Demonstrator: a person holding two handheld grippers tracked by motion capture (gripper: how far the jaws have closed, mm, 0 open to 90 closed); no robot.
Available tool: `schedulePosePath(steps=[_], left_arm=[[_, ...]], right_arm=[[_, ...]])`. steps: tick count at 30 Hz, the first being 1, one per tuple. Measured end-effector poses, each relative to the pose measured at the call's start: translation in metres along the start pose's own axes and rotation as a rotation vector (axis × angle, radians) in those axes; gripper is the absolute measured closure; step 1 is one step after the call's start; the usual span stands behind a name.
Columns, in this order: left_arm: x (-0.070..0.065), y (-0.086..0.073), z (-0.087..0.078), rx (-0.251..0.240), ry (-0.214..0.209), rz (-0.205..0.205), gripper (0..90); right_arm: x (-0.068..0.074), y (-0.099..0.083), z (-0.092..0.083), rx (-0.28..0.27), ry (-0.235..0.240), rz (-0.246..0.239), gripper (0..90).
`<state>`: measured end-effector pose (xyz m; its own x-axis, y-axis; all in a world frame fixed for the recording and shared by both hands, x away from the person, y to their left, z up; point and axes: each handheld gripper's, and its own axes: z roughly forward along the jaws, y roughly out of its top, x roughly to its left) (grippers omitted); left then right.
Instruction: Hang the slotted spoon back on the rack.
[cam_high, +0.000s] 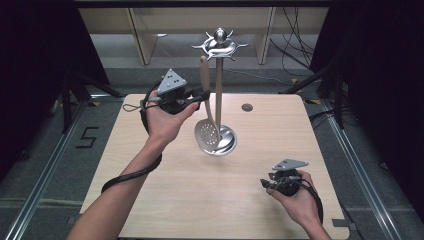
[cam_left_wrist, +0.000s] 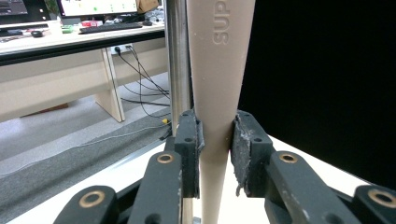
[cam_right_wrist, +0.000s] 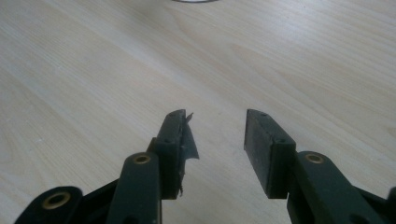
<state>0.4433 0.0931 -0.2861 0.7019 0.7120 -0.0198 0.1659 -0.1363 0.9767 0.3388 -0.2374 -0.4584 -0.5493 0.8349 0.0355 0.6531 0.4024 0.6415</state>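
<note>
Gripping skimmer handle (cam_left_wrist: 217, 93), left tool (cam_left_wrist: 215, 140) hides rack pole (cam_left_wrist: 178, 60) base.

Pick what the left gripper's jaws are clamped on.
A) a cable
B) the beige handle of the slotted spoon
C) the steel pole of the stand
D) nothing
B: in the left gripper view the left gripper presses both pads on the slotted spoon's beige handle, beside the steel pole.

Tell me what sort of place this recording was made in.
Probably a lab or office set up for recording: a bare wooden table ringed by black curtains, loose cables on the grey floor, and a desk with keyboard and monitor behind.
</note>
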Motion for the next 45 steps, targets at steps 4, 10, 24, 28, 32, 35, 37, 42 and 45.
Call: schedulePosePath(steps=[4,10,24,28,32,35,37,42,45], left_arm=[[0.0,0.001,0.001,0.005,0.002,0.0,72.7],[0.0,0.002,0.001,0.014,-0.001,0.0,72.7],[0.001,0.001,0.003,0.034,-0.007,-0.003,72.7],[0.001,0.002,0.002,0.038,-0.002,-0.001,72.7],[-0.002,0.005,-0.002,0.013,-0.007,0.008,72.7],[-0.005,0.009,-0.005,0.012,-0.01,0.028,72.7],[-0.006,0.012,-0.005,0.013,-0.012,0.03,72.7],[-0.006,0.013,-0.003,0.018,-0.009,0.031,72.6],[-0.004,0.009,-0.003,0.017,-0.01,0.017,72.7]], right_arm=[[0.0,0.0,0.0,0.0,-0.001,0.002,59.4],[0.0,0.0,0.0,0.0,-0.001,0.002,59.4],[-0.001,0.0,0.001,-0.007,-0.003,-0.015,59.4],[0.0,0.0,0.001,0.0,0.001,0.002,59.5],[-0.001,0.0,0.001,-0.006,-0.003,-0.014,59.5],[-0.001,0.0,0.001,-0.002,-0.001,-0.01,59.5],[-0.001,0.0,0.001,-0.001,-0.001,-0.015,59.4],[-0.001,0.0,0.001,-0.007,-0.005,-0.027,59.5],[0.0,-0.001,0.002,-0.008,-0.004,-0.01,59.5]])
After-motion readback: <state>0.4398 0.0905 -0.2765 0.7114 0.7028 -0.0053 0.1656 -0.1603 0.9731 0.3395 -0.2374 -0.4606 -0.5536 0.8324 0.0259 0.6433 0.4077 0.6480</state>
